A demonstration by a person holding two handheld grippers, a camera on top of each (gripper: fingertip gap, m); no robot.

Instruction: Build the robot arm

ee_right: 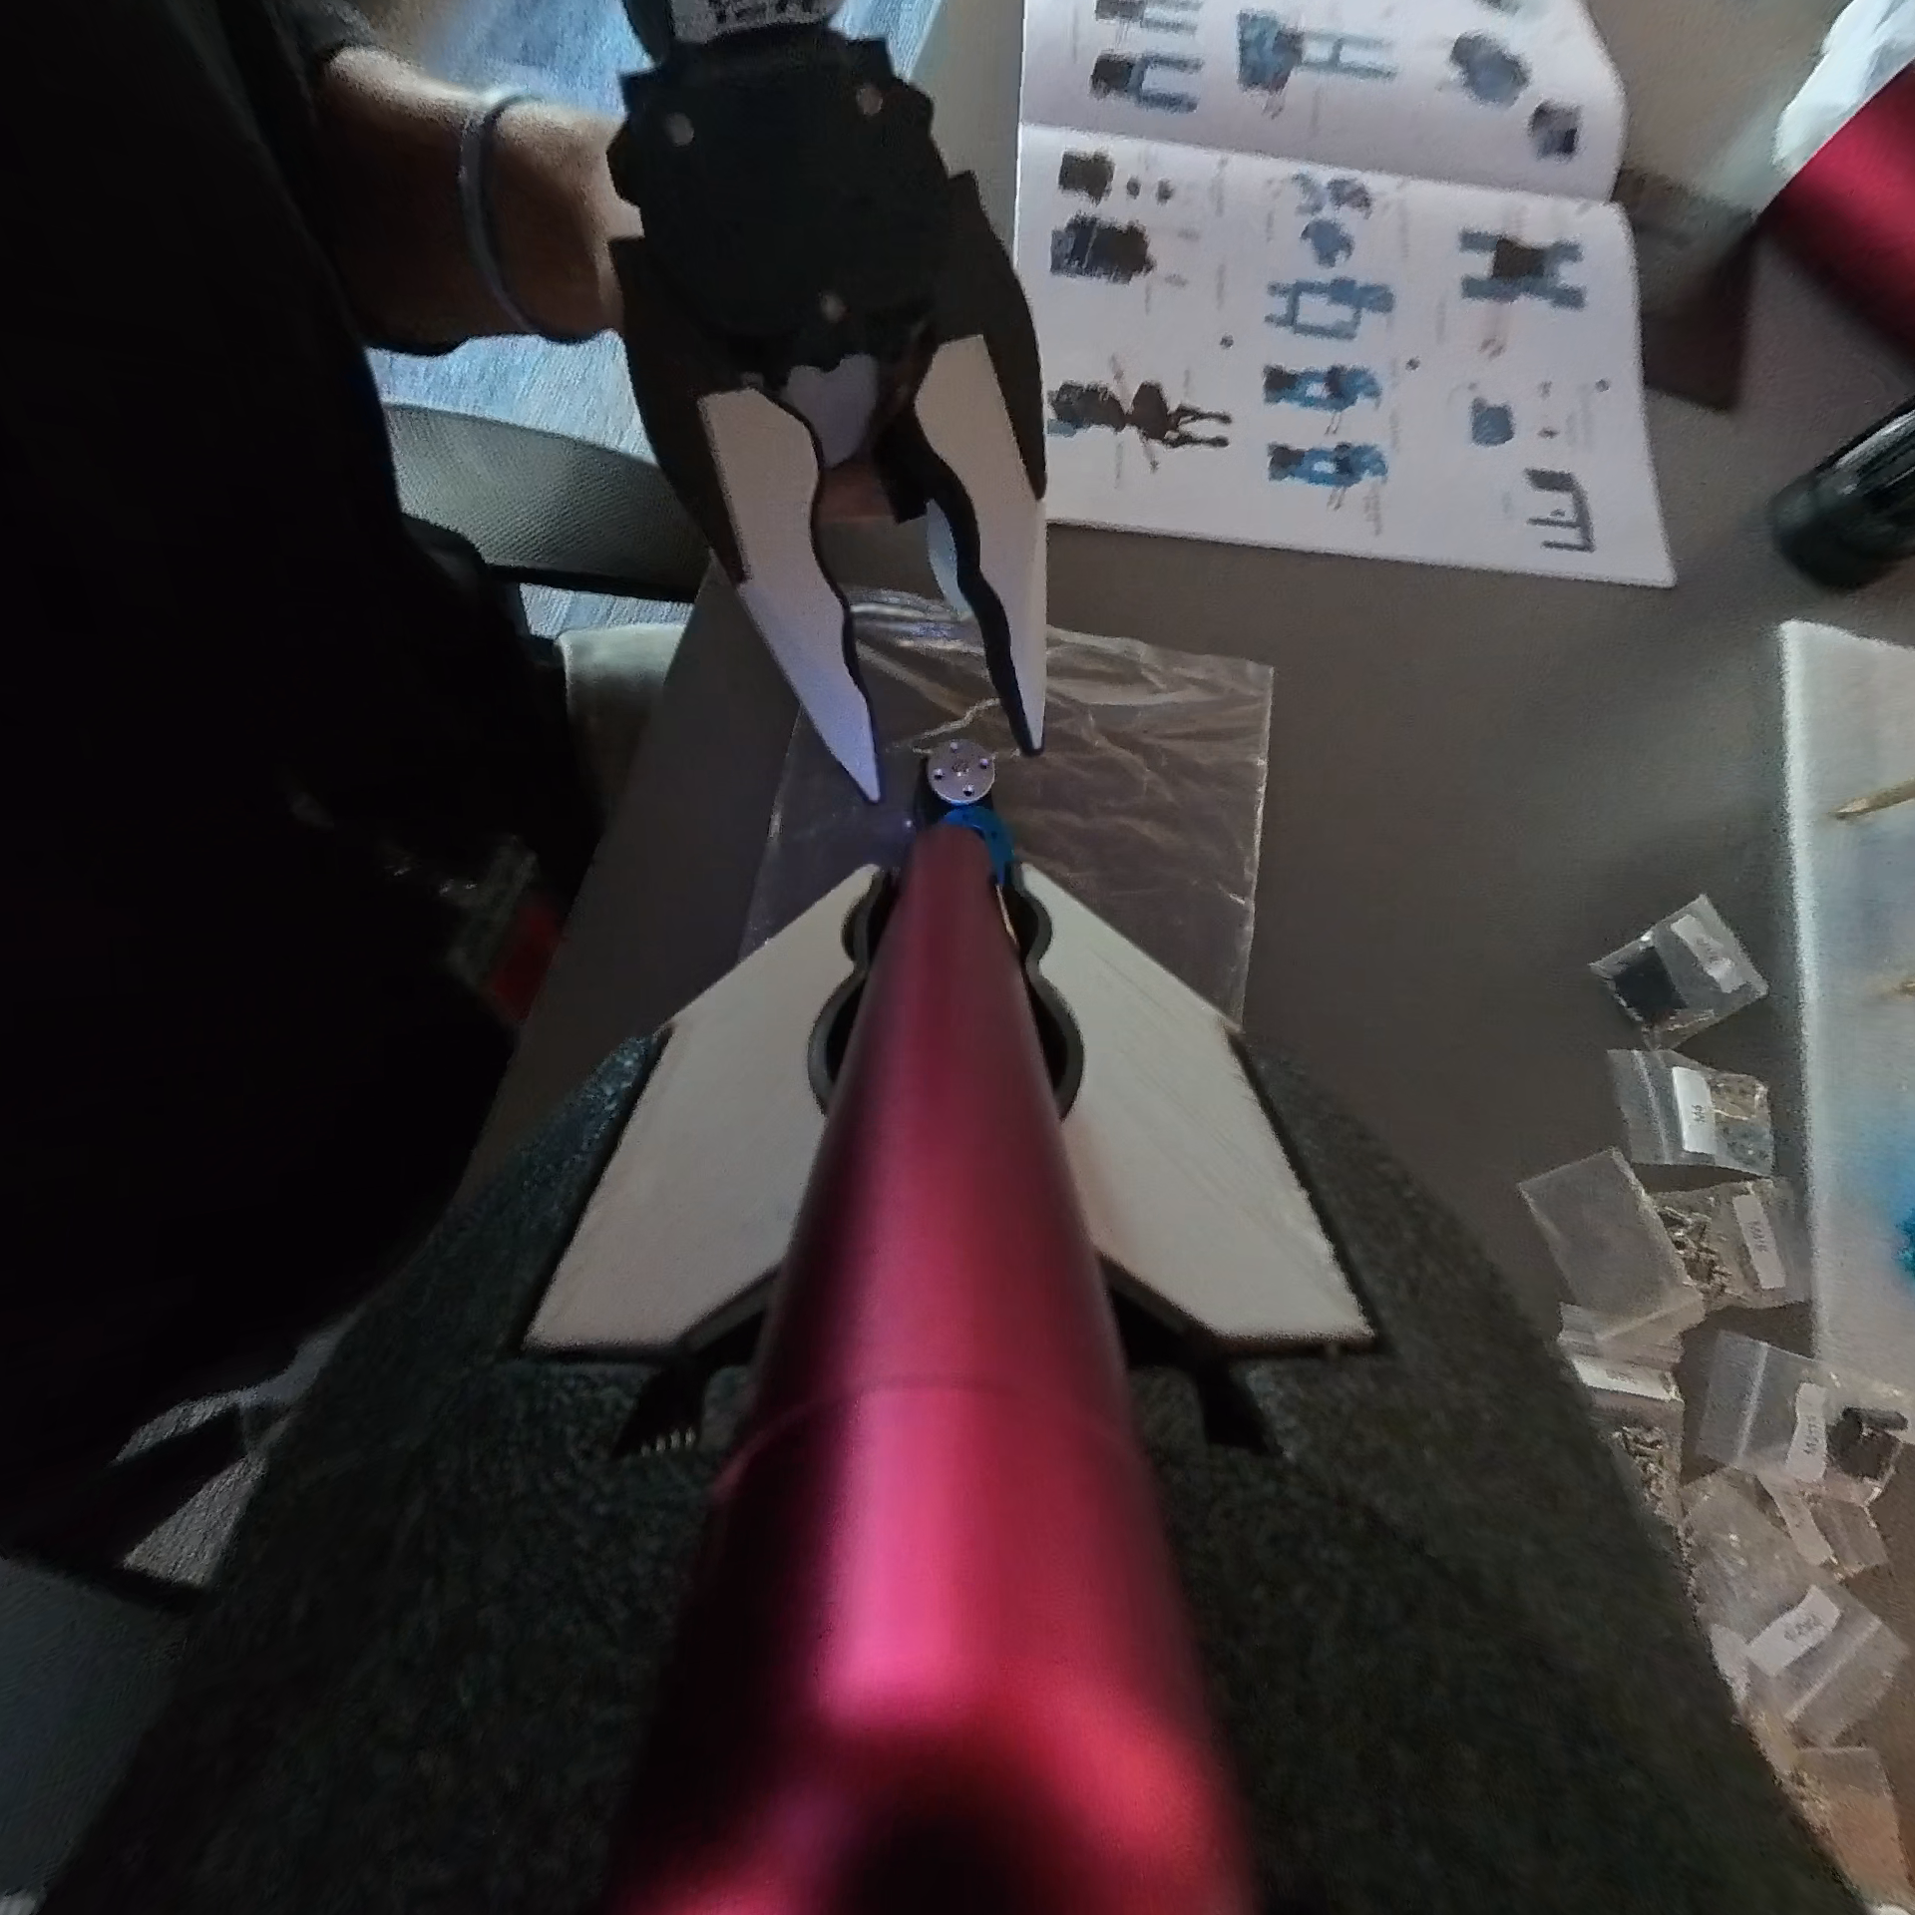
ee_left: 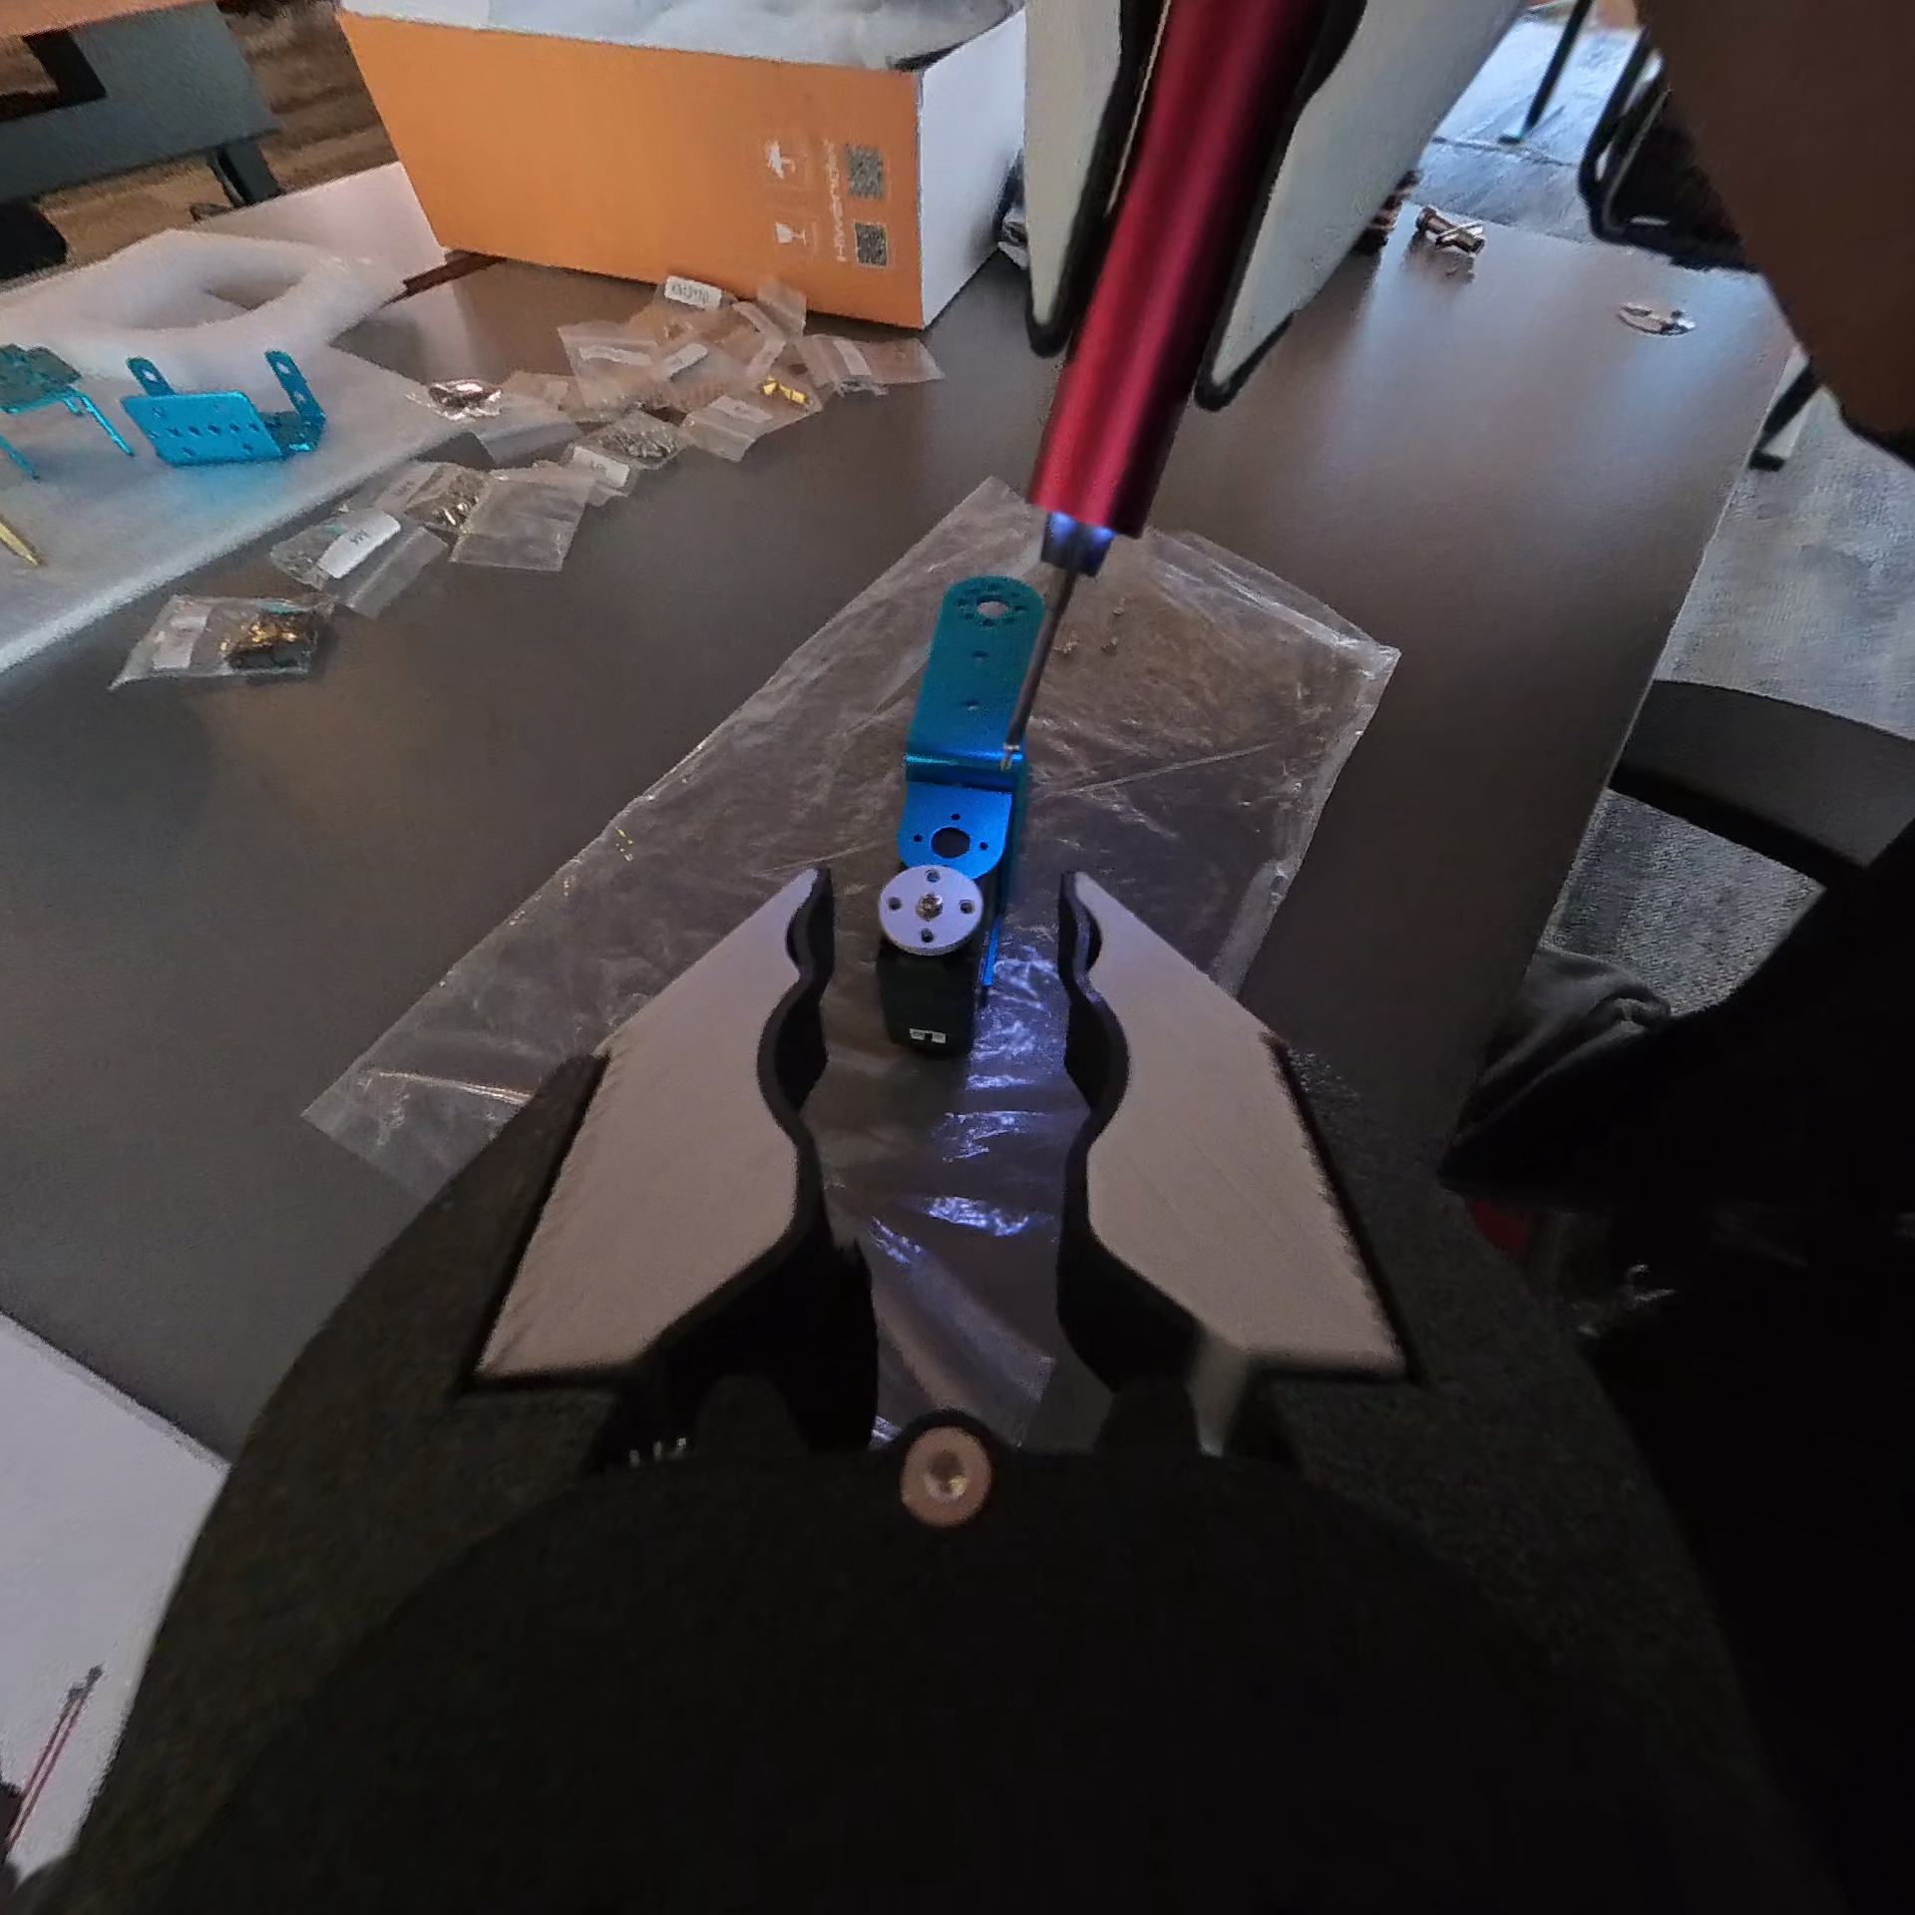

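Small black servo w/ stiff blue metal bracket looks light, tippy; left gripper wide beside it, right gripper clamps slick red metal screwdriver, best gripped mid-barrel.

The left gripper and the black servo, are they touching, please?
Apart: the left wrist view shows the left gripper open, with clear plastic sheet visible on both sides of the servo.
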